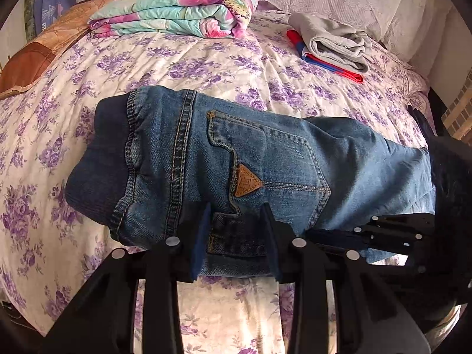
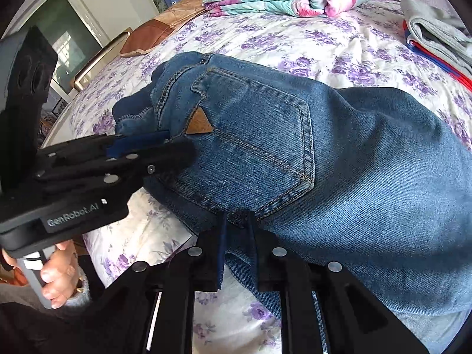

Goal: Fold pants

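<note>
- Fingers first: our left gripper is standing partly open, its two blue-padded fingers set astride the near edge of the jeans; denim is lying between them, but we cannot tell whether they are pinching it.
- Our right gripper is reaching in just beside it along the same edge, below the back pocket. Its jaws are standing closer together, with a bunch of denim rising between the pads, so we are judging it to be gripping.
- Jeans are lying across the bed, back side up, waistband toward our left and legs running off to our right, apparently laid one over the other.
- We are reading the task as partway along: the lengthwise fold looks made, while the crosswise fold into a short stack looks not yet done. How the leg ends are lying is out of view.
- Farther off, a grey garment on something red and blue is sitting toward the right.
- Farthest, a folded quilt is resting near the head of the bed, beside a brown pillow.
</note>
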Demonstrator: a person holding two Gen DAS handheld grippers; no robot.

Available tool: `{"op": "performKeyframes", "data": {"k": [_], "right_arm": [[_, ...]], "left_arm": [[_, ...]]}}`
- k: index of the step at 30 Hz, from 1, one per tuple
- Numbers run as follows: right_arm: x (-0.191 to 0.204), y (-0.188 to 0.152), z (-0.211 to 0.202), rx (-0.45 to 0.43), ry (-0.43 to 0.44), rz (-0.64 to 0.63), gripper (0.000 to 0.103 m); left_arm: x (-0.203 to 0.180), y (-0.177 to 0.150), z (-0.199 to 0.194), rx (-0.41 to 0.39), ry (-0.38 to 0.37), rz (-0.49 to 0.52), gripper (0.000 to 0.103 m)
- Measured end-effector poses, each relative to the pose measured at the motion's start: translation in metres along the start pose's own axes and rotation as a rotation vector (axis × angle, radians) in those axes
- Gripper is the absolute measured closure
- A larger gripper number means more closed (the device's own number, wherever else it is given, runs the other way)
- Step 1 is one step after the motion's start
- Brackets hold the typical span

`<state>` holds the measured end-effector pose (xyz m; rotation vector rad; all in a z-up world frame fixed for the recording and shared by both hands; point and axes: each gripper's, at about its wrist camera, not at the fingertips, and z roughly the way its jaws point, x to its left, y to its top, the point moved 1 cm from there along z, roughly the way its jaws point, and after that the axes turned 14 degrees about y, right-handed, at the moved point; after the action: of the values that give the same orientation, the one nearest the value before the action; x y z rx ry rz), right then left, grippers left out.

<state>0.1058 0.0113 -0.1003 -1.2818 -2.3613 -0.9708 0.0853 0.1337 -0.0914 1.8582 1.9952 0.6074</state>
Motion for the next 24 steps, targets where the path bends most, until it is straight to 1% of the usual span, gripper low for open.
{"op": "performKeyframes", "data": {"k": [1, 2, 3, 4, 5, 6, 8, 11, 14, 15, 17, 19, 22, 24], "right_arm": [[-0.004, 0.000, -0.007, 0.000, 0.029, 0.044, 0.078], [-0.009, 0.000, -0.020, -0.013, 0.052, 0.088, 0.074], [-0.014, -0.002, -0.037, -0.044, 0.060, 0.120, 0.067], [-0.021, -0.005, -0.060, -0.092, 0.061, 0.152, 0.057], [-0.030, -0.009, -0.086, -0.147, 0.056, 0.189, 0.050], [-0.043, -0.016, -0.114, -0.207, 0.037, 0.236, 0.040], [-0.077, -0.037, -0.172, -0.325, -0.055, 0.352, 0.038], [-0.140, -0.083, -0.248, -0.452, -0.235, 0.574, 0.038], [-0.197, -0.129, -0.293, -0.529, -0.332, 0.734, 0.038], [-0.213, -0.142, -0.301, -0.550, -0.341, 0.782, 0.038], [-0.242, -0.163, -0.310, -0.595, -0.302, 0.849, 0.038], [-0.260, -0.173, -0.311, -0.624, -0.276, 0.880, 0.038], [-0.280, -0.177, -0.308, -0.652, -0.206, 0.901, 0.038], [-0.290, -0.172, -0.303, -0.663, -0.185, 0.898, 0.038]], "left_arm": [[0.000, 0.000, 0.000, -0.002, -0.003, 0.001, 0.069], [0.001, 0.000, 0.000, -0.002, -0.010, -0.001, 0.069], [0.003, 0.000, 0.000, -0.002, -0.020, -0.003, 0.069], [0.004, 0.000, 0.000, -0.003, -0.029, -0.004, 0.069], [0.005, 0.000, 0.000, -0.006, -0.037, -0.005, 0.069], [0.006, 0.000, 0.000, -0.010, -0.043, -0.005, 0.069], [0.006, -0.002, -0.001, -0.021, -0.050, -0.004, 0.069], [0.006, -0.002, -0.001, -0.024, -0.054, -0.005, 0.069], [0.004, -0.001, -0.001, -0.023, -0.055, 0.005, 0.063], [0.002, -0.001, -0.001, -0.022, -0.051, 0.010, 0.060], [-0.002, -0.001, -0.001, -0.021, -0.037, 0.023, 0.058], [-0.003, -0.001, -0.001, -0.017, -0.027, 0.024, 0.058], [-0.002, 0.001, -0.001, -0.005, -0.032, 0.012, 0.058], [-0.001, 0.002, 0.000, 0.002, -0.035, 0.006, 0.058]]}}
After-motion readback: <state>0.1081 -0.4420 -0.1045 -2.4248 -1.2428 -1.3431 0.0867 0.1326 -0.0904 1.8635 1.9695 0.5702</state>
